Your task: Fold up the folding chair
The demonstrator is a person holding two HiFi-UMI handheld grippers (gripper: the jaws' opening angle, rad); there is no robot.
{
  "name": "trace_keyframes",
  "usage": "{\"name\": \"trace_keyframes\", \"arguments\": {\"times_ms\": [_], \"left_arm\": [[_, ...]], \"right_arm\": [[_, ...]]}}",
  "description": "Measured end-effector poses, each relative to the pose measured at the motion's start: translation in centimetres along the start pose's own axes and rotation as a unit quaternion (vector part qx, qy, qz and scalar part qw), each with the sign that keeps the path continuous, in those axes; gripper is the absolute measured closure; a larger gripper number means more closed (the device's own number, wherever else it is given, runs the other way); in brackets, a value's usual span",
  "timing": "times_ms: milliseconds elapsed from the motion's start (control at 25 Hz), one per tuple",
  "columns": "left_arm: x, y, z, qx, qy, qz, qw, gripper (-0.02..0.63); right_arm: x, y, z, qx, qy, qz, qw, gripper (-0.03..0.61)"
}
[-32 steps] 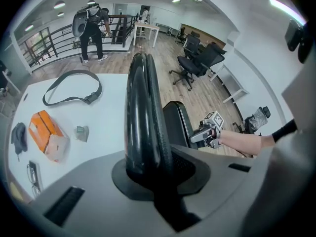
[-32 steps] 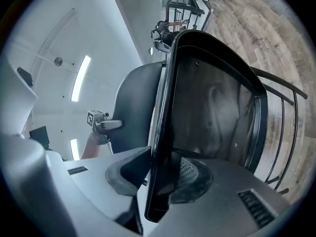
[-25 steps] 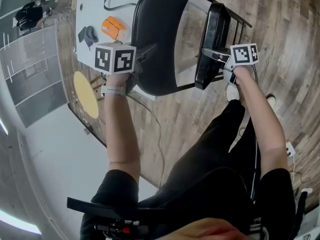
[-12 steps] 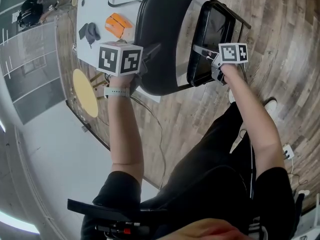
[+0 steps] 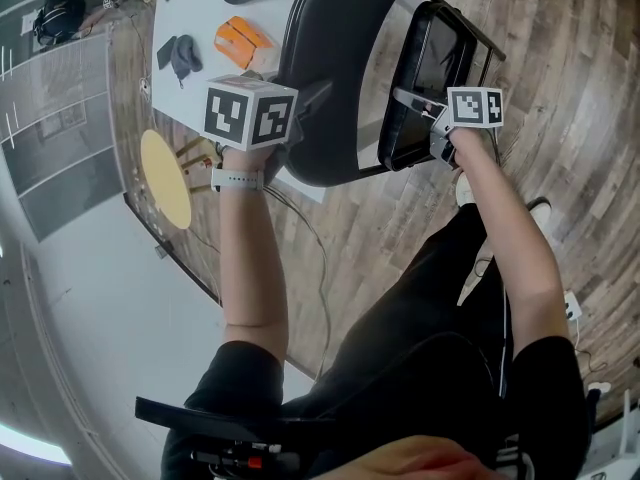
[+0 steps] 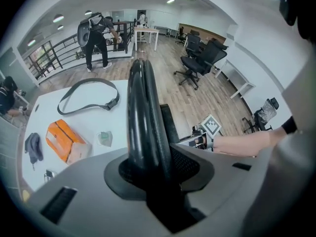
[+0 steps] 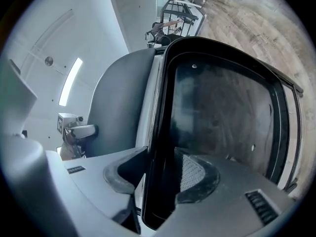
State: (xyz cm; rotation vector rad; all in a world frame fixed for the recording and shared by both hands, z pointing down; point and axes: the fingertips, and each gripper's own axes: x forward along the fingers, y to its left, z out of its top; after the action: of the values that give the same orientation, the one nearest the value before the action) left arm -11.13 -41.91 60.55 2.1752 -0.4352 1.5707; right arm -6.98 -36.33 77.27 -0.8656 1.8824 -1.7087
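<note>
Folding chair [image 5: 330, 88] on floor beside desk [image 5: 200, 8] edge, seat [image 7: 222, 117] tipped up toward backrest [image 6: 140, 112].
- Left gripper [image 6: 158, 174]: jaws just opened, slack astride backrest top.
- Right gripper [image 7: 160, 179]: jaws just opened, loose around seat rim.
- Hazard: unheld seat may drop open; chair may topple against desk.

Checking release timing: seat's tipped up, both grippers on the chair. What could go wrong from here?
1. The left gripper and right gripper have just been opening, with the backrest and seat between their jaws and the pads looking slack. The seat is not yet flat against the backrest, so it may swing back down.
2. Unheld, the chair could tip against the table right beside the backrest.
</note>
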Motion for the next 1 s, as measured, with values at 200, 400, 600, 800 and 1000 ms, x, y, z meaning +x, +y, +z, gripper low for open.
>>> {"name": "trace_keyframes", "arguments": {"times_ms": [200, 400, 600, 800, 1000], "left_arm": [[-2.7, 1.1, 0.7, 0.0, -0.051, 0.027, 0.9983, 0.39], [-7.3, 1.8, 2.0, -0.004, -0.152, 0.086, 0.9845, 0.39], [-13.4, -1.1, 2.5, 0.022, -0.298, 0.131, 0.9453, 0.391], [-14.1, -9.4, -0.7, 0.046, -0.372, 0.11, 0.9208, 0.391], [-14.8, -18.5, -4.0, -0.032, -0.437, 0.006, 0.8991, 0.391]], "right_arm": [[-1.2, -0.7, 0.4, -0.049, -0.004, -0.028, 0.998, 0.338], [-4.4, -1.2, 1.6, -0.1, -0.027, -0.063, 0.993, 0.31], [-10.8, 4.5, 3.8, -0.226, -0.096, -0.048, 0.968, 0.311], [-18.9, 14.2, 2.4, -0.402, -0.12, -0.025, 0.907, 0.313], [-24.8, 22.1, -2.5, -0.501, -0.073, -0.025, 0.862, 0.313]]}}
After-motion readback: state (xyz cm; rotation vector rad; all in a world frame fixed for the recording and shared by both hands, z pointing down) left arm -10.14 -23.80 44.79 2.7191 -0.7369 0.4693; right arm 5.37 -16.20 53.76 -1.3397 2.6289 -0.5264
